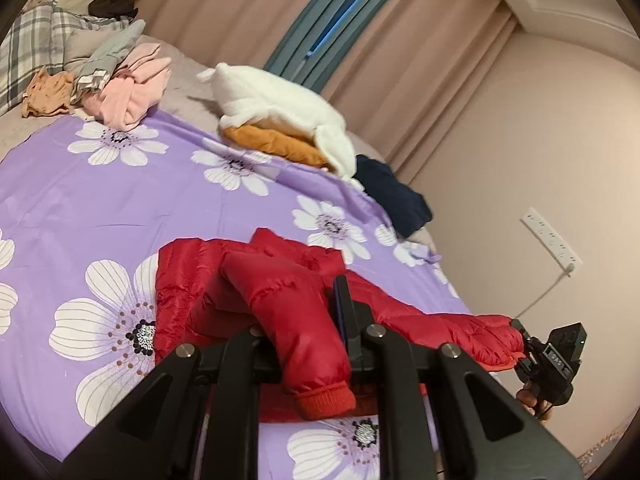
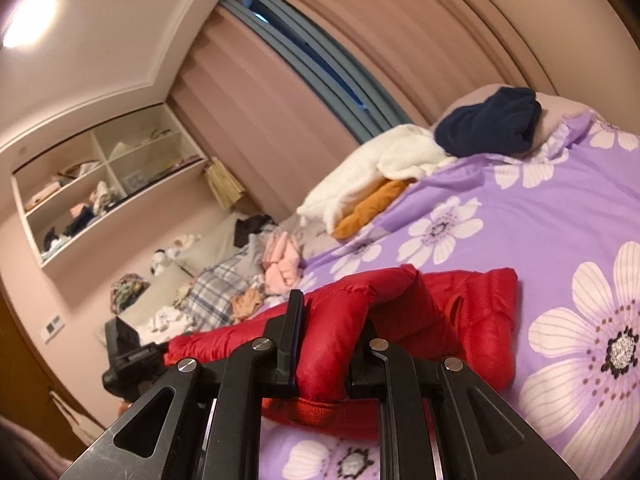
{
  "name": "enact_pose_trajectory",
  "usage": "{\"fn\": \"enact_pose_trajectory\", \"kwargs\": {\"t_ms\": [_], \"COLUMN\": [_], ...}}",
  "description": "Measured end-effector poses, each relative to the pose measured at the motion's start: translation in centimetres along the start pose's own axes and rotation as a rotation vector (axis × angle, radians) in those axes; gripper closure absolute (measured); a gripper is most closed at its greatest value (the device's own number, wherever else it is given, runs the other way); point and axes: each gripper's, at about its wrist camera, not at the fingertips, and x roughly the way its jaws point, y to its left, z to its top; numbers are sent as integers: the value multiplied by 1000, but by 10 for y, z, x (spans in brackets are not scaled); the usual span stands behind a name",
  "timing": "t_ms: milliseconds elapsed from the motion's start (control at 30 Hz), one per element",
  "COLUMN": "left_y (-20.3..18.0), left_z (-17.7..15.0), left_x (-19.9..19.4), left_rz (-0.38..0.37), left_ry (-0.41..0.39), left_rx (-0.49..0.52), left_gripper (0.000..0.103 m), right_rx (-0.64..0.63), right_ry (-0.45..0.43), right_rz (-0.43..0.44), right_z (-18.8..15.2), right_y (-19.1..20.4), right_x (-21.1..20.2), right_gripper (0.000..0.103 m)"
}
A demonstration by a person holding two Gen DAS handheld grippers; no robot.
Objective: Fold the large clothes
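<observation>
A red puffer jacket (image 1: 188, 280) lies on the purple flowered bed cover (image 1: 80, 208), with both sleeves drawn toward the near edge. My left gripper (image 1: 298, 312) is shut on one sleeve (image 1: 288, 320), and its ribbed cuff (image 1: 326, 400) hangs out on the near side of the fingers. In the same view my right gripper (image 1: 524, 344) pinches the other sleeve's end (image 1: 492, 332) at far right. The right wrist view shows the right gripper (image 2: 332, 316) shut on a red sleeve (image 2: 336, 340). There the left gripper (image 2: 160, 350) holds the jacket's far-left end (image 2: 200, 340).
Folded white fleece (image 1: 280, 112) lies on an orange garment (image 1: 272, 140) at the bed's far side, with a navy garment (image 1: 396, 196) beside it. Pink and grey clothes (image 1: 128, 84) are heaped near plaid pillows (image 1: 36, 44). A socket strip (image 1: 552, 240) is on the wall, and open shelves (image 2: 100, 192) stand across the room.
</observation>
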Motion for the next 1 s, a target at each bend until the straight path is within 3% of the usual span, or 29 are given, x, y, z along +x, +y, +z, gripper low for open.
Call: {"fn": "enact_pose_trajectory", "kwargs": {"t_ms": [267,1000], "left_y": [4,11], "left_z": [3,8], "left_x": [28,69], "left_rz": [73,158], "left_ry": [37,65], "left_rx": [-10,20], "left_gripper": [88,86], "right_rx": [56,96], "right_ry": [24,61], "right_rz": [-34,-103], "right_z": [2,8], "right_y": [-22,-39], "right_x": [20,48], "right_gripper": [87,87]}}
